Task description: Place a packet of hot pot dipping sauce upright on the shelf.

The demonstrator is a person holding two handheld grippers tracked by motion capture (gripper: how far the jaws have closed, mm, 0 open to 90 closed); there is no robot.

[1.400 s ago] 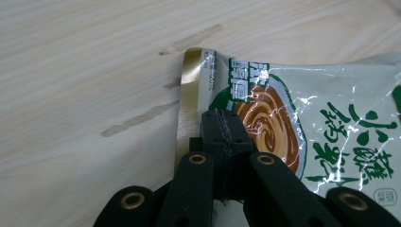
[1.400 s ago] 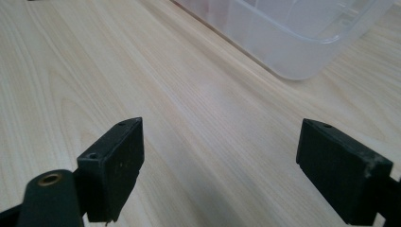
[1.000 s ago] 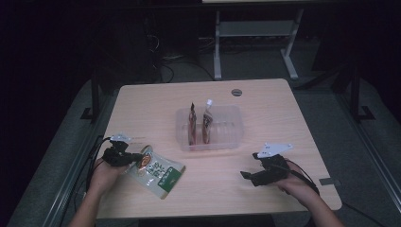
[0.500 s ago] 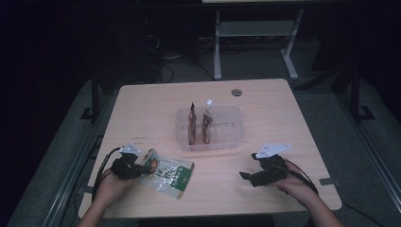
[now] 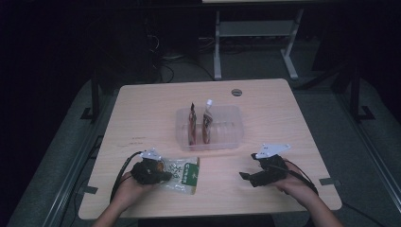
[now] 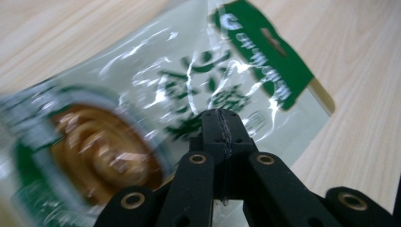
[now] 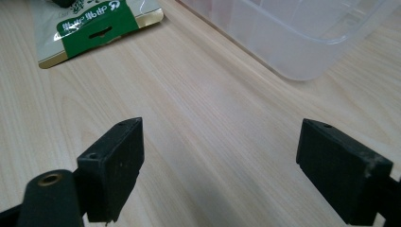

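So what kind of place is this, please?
Probably a lab or recording workspace, not a home: a bare wooden table on grey carpet, a metal desk frame behind, and loose cables on the dark floor.

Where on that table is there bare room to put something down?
The far strip behind the clear bin is bare apart from a small round cap, as are both side margins. The near edge is crowded: the left gripper clamps a green snack packet, and the right gripper hovers open.

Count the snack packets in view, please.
3. Two dark brown packets stand upright in the clear plastic tub: one on its left, one beside it. A green-and-clear foil packet lies flat on the wooden table, clamped by the left gripper. None seem hidden.
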